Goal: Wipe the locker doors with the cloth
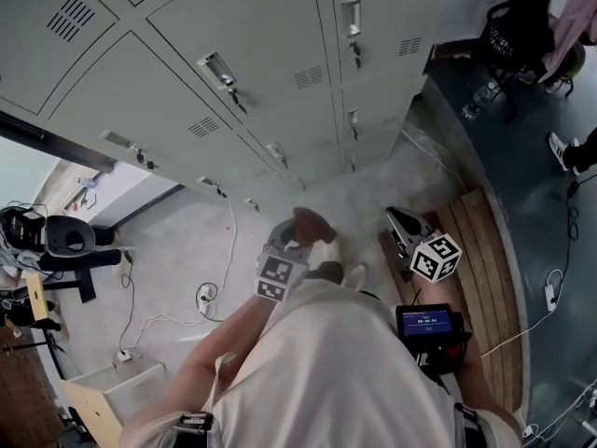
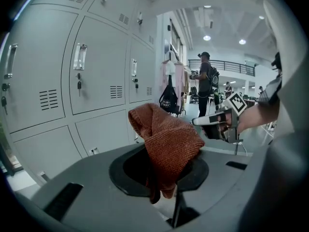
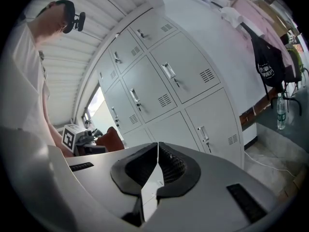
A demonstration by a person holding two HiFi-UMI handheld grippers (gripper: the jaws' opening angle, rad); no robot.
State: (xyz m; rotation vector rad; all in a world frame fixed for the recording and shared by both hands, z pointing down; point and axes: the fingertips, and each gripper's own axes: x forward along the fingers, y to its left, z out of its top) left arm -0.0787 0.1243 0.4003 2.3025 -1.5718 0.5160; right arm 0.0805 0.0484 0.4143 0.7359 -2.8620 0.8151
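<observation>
A rust-red knitted cloth [image 2: 165, 138] bunches up between the jaws of my left gripper [image 2: 166, 167], which is shut on it. In the head view the cloth [image 1: 311, 222] sits at the tip of the left gripper [image 1: 295, 238], low in front of the grey locker doors [image 1: 233, 73] and apart from them. My right gripper [image 1: 399, 220] hangs to the right, beside the lockers' end. Its jaws [image 3: 157, 151] meet with nothing between them. The right gripper view shows the lockers [image 3: 183, 81] ahead and the cloth [image 3: 112, 138] at left.
A slatted wooden platform [image 1: 487, 269] lies on the floor at right. A black bag [image 1: 518, 28] hangs and a water bottle [image 1: 474, 99] stands beyond the lockers' end. Cables [image 1: 201, 299] and a wooden box [image 1: 103, 395] lie at lower left. A person [image 2: 204, 83] stands far off.
</observation>
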